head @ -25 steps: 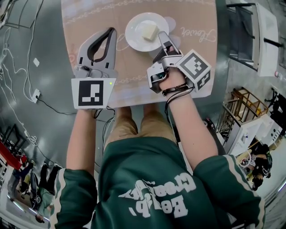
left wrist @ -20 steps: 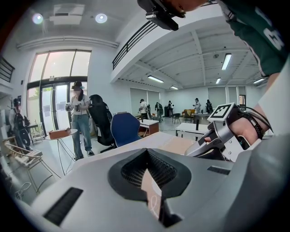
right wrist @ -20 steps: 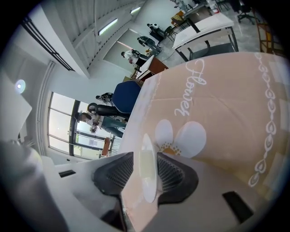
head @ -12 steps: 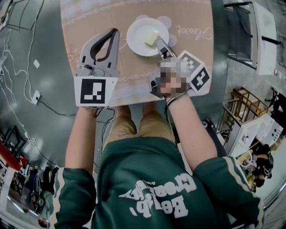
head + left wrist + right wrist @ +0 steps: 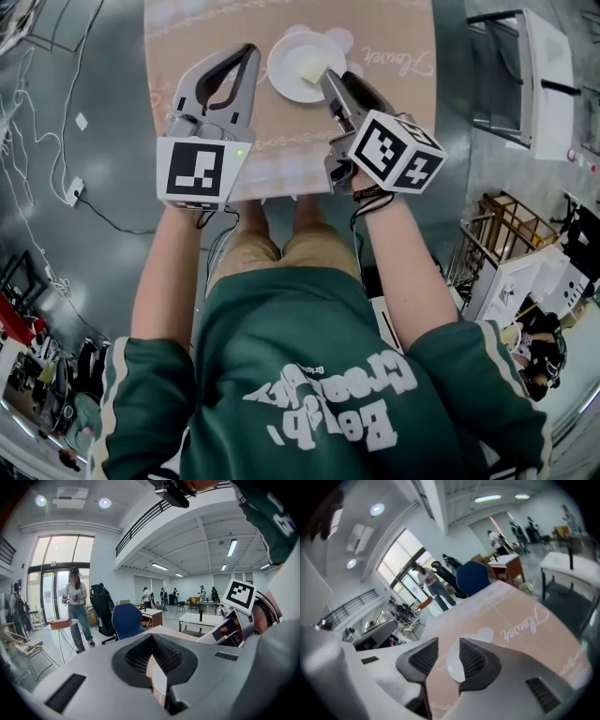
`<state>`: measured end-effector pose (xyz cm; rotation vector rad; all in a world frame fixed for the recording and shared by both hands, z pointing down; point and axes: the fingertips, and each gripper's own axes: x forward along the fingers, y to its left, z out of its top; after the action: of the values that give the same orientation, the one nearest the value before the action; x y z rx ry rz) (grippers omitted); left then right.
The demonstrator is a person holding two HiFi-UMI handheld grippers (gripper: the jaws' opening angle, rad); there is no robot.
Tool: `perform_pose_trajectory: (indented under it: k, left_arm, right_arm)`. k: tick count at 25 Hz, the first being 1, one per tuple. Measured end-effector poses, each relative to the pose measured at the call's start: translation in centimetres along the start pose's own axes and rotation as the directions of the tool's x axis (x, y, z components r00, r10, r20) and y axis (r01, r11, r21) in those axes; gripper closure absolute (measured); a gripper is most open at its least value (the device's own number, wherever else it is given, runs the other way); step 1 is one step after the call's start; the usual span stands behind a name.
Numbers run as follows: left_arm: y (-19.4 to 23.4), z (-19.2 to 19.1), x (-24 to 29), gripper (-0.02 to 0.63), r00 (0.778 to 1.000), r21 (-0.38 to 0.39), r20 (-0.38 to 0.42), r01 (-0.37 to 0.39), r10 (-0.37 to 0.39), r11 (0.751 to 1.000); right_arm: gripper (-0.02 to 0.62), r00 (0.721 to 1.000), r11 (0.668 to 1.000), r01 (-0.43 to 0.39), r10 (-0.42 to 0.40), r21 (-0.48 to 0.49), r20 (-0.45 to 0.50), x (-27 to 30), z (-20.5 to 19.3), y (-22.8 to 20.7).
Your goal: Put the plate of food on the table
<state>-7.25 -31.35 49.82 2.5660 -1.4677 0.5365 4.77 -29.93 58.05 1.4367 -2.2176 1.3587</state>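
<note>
A white plate with a pale yellow block of food rests on the table's tan patterned cloth at the far middle. My right gripper hovers just right of the plate's rim, open. Its jaws have just been closing, with nothing between them. In the right gripper view the plate shows on the cloth beyond the gap of the right gripper. My left gripper hangs left of the plate with its fingertips meeting, holding nothing. In the left gripper view, the left gripper points level over the table's far edge.
Cables and a white socket box lie on the grey floor at left. A white cabinet and a wooden frame stand at right. A blue chair, desks and several people are beyond the table.
The right gripper came off the plate's right rim, rolled so its marker cube faces up, and rose. The left gripper rose too. The plate stays on the cloth.
</note>
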Motion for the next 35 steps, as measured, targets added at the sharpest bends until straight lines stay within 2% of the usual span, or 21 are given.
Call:
perform_pose_trajectory:
  k: [2,6,12,15,17,20,24,29,35]
  left_arm:
    - [-0.7,1.2,-1.1,0.597,1.000,0.002,0.010,-0.001,0.001,1.000]
    - [-1.4,2.6,-2.7,0.597,1.000,-0.020,0.016,-0.009,0.009,1.000]
    - [-3.0,4.2,-6.2,0.597,1.000,-0.023,0.006,-0.008,0.008,1.000]
    - [-3.1,5.4,-7.9,0.597,1.000,-0.016,0.013,-0.023,0.023,1.000]
    - [-3.5,6.2,-8.8,0.597,0.999,-0.015,0.025,-0.029,0.029,0.999]
    - [-4.1,7.4,-9.1,0.597,0.999,0.005,0.041,-0.034,0.033,0.999]
    - [-4.6,8.8,-9.1,0.597,0.998,-0.017,0.055,-0.039,0.040,0.999]
    - [-5.6,10.5,-8.1,0.597,0.997,0.012,0.075,0.004,-0.005,1.000]
    - [-5.7,11.5,-7.9,0.597,0.996,0.010,0.085,-0.015,0.014,1.000]
  right_arm:
    - [0.478,0.999,0.989,-0.041,0.043,-0.144,0.008,-1.6,0.6,2.0]
    - [0.566,0.989,0.956,-0.142,0.150,-0.255,0.010,-3.6,1.4,5.0]
    - [0.580,0.952,0.850,-0.273,0.306,-0.451,0.000,-8.3,1.7,9.1]
    - [0.580,0.942,0.768,-0.258,0.334,-0.586,0.022,-10.0,2.4,10.8]
    - [0.581,0.943,0.733,-0.232,0.331,-0.639,0.037,-10.9,2.9,11.2]
    - [0.581,0.942,0.724,-0.223,0.332,-0.653,0.046,-11.3,3.8,11.3]
    - [0.581,0.939,0.705,-0.224,0.340,-0.673,0.044,-11.6,4.5,11.9]
    - [0.581,0.929,0.684,-0.237,0.367,-0.690,0.045,-11.5,5.8,12.8]
    - [0.581,0.919,0.704,-0.250,0.390,-0.665,0.067,-12.5,7.3,13.2]
